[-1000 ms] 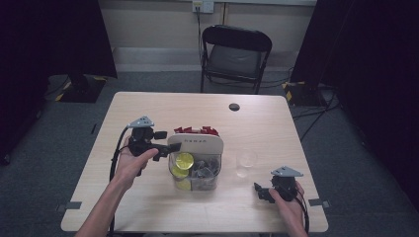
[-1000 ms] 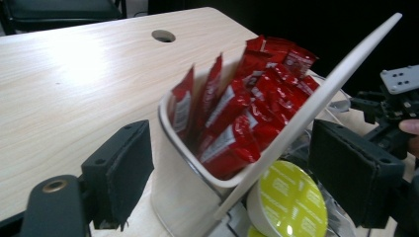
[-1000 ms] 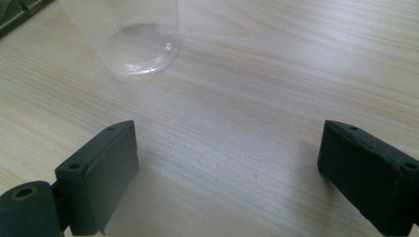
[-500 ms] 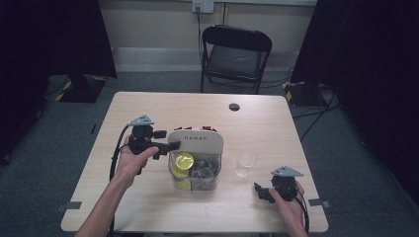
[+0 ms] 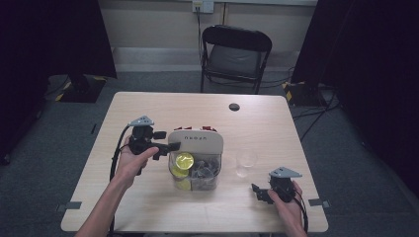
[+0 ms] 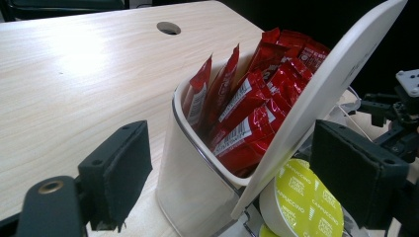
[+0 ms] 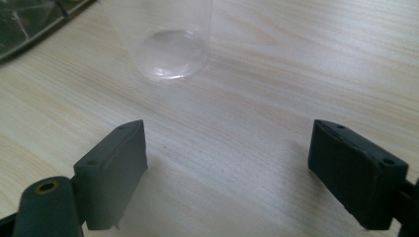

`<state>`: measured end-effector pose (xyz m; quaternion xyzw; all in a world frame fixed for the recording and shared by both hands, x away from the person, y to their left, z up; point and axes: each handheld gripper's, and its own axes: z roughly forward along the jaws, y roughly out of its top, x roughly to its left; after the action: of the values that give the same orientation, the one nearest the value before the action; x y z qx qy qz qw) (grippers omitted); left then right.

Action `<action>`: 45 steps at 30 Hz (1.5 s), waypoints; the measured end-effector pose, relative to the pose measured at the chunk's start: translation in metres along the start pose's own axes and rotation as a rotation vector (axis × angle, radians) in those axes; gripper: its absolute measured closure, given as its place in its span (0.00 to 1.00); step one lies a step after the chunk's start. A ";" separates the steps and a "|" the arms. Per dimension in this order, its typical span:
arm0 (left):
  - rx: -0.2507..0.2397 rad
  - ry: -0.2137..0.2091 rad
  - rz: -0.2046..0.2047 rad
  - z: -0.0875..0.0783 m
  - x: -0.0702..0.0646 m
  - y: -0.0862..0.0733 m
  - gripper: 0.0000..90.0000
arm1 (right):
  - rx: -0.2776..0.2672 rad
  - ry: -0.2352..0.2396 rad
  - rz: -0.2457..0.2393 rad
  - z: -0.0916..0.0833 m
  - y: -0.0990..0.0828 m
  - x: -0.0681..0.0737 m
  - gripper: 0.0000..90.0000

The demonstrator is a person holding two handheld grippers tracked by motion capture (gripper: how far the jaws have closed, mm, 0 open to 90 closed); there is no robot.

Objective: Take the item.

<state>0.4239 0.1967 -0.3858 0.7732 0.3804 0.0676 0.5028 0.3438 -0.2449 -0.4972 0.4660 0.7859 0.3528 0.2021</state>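
Observation:
A clear plastic container (image 5: 213, 174) stands mid-table, its white lid (image 5: 196, 142) propped up on edge. Red sachets (image 6: 247, 103) fill the back compartment, and yellow capsules (image 5: 184, 160) lie in front. My left gripper (image 5: 170, 148) reaches in from the left at the lid's corner. Its jaws have just been opening. In the left gripper view the lid (image 6: 326, 84) and container wall (image 6: 183, 187) sit between the pads, and the left pad is clear of them. My right gripper (image 5: 257, 191) rests open near the front right edge. Its jaws have just closed slightly with nothing between them.
A clear empty cup (image 5: 245, 162) stands right of the container, just ahead of the right gripper (image 7: 242, 163). A round cable hole (image 5: 234, 106) is at the far side of the wooden table (image 5: 148, 207). A black folding chair (image 5: 236, 52) stands beyond it.
The white lid stands a little more upright than a second ago. Both hands have stayed where they were.

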 end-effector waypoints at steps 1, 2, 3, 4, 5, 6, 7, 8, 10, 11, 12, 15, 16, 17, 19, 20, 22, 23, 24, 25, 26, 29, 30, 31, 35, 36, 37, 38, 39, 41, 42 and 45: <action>0.002 0.001 0.001 0.000 0.000 0.000 0.18 | -0.011 -0.001 0.005 -0.003 0.001 0.001 0.16; 0.003 0.002 0.001 -0.001 0.000 0.000 0.18 | -0.011 -0.001 0.005 -0.003 0.001 0.001 0.16; -0.001 0.001 0.001 -0.001 0.000 0.000 0.18 | -0.016 0.002 0.006 -0.003 0.001 0.001 0.16; 0.001 0.005 0.003 -0.002 0.000 0.000 0.18 | -0.022 0.010 0.008 -0.006 0.003 0.002 0.17; 0.001 0.005 0.003 -0.002 0.000 0.000 0.18 | -0.022 0.010 0.008 -0.006 0.003 0.002 0.17; -0.003 0.008 -0.003 -0.003 0.000 0.000 0.18 | -0.025 0.013 0.004 -0.006 0.003 0.002 0.17; -0.004 0.008 -0.002 -0.003 0.000 0.000 0.18 | -0.028 0.025 0.005 -0.009 0.005 0.004 0.19; -0.007 0.005 -0.003 -0.003 0.000 0.000 0.18 | -0.028 0.033 0.006 -0.010 0.005 0.005 0.20; -0.006 0.003 -0.004 -0.003 0.001 0.000 0.18 | -0.031 0.054 0.006 -0.012 0.007 0.008 0.22; -0.006 0.003 -0.004 -0.003 0.001 0.000 0.18 | -0.032 0.062 0.007 -0.013 0.008 0.009 0.24; -0.004 0.002 -0.005 -0.003 0.001 0.000 0.18 | -0.035 0.076 0.008 -0.015 0.009 0.010 0.25; -0.004 0.004 -0.005 -0.003 0.001 0.000 0.18 | -0.043 0.095 0.007 -0.017 0.010 0.012 0.26; -0.004 0.005 -0.005 -0.003 0.001 0.000 0.18 | -0.052 0.114 -0.001 -0.020 0.012 0.016 0.28; -0.004 0.005 -0.005 -0.003 0.001 0.000 0.18 | -0.055 0.121 -0.009 -0.021 0.013 0.017 0.28; -0.003 0.006 -0.006 -0.002 0.000 0.000 0.18 | -0.062 0.133 -0.021 -0.022 0.014 0.020 0.28; 0.000 0.006 -0.002 -0.002 0.001 0.000 0.18 | -0.072 0.153 -0.027 -0.025 0.016 0.024 0.30; 0.000 0.006 -0.003 -0.002 0.001 0.000 0.18 | -0.077 0.166 -0.025 -0.026 0.016 0.025 0.31; -0.001 0.004 -0.005 -0.002 0.001 0.000 0.18 | -0.089 0.196 -0.010 -0.028 0.019 0.028 0.33; -0.001 0.004 -0.005 -0.002 0.001 0.000 0.18 | -0.089 0.196 -0.010 -0.028 0.019 0.028 0.33; -0.001 0.004 -0.005 -0.002 0.001 0.000 0.18 | -0.096 0.216 -0.018 -0.030 0.022 0.031 0.34; -0.001 0.003 -0.005 -0.002 0.001 0.000 0.18 | -0.096 0.216 -0.018 -0.030 0.022 0.031 0.34; -0.002 0.002 -0.007 -0.002 0.001 0.000 0.18 | -0.111 0.251 -0.031 -0.035 0.027 0.037 0.37; -0.002 0.002 -0.007 -0.002 0.001 0.000 0.18 | -0.111 0.251 -0.031 -0.035 0.027 0.037 0.37; 0.002 0.007 -0.006 -0.002 0.001 0.000 0.18 | -0.117 0.264 -0.038 -0.036 0.029 0.040 0.38; -0.002 0.003 -0.011 -0.002 0.000 -0.001 0.18 | -0.135 0.278 -0.039 -0.038 0.032 0.043 0.37; 0.002 0.002 -0.009 -0.001 0.001 -0.001 0.18 | -0.144 0.289 -0.032 -0.040 0.035 0.044 0.38; 0.003 0.003 -0.011 -0.001 0.000 -0.001 0.18 | -0.145 0.294 -0.037 -0.040 0.036 0.045 0.38; 0.008 0.005 -0.011 -0.001 0.000 -0.001 0.18 | -0.148 0.295 -0.036 -0.041 0.037 0.045 0.39; 0.008 0.005 -0.011 -0.001 0.000 -0.001 0.18 | -0.148 0.295 -0.036 -0.041 0.037 0.045 0.39; 0.010 0.004 -0.007 0.000 0.000 -0.001 0.18 | -0.153 0.310 -0.038 -0.043 0.041 0.047 0.40; 0.012 0.005 -0.008 0.000 0.000 -0.001 0.18 | -0.157 0.321 -0.044 -0.044 0.045 0.050 0.41; 0.008 0.003 -0.011 0.001 0.000 -0.001 0.18 | -0.162 0.329 -0.051 -0.045 0.048 0.052 0.43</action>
<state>0.4235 0.1964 -0.3869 0.7730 0.3857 0.0646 0.4995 0.3181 -0.2010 -0.4313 0.3643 0.7888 0.4812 0.1167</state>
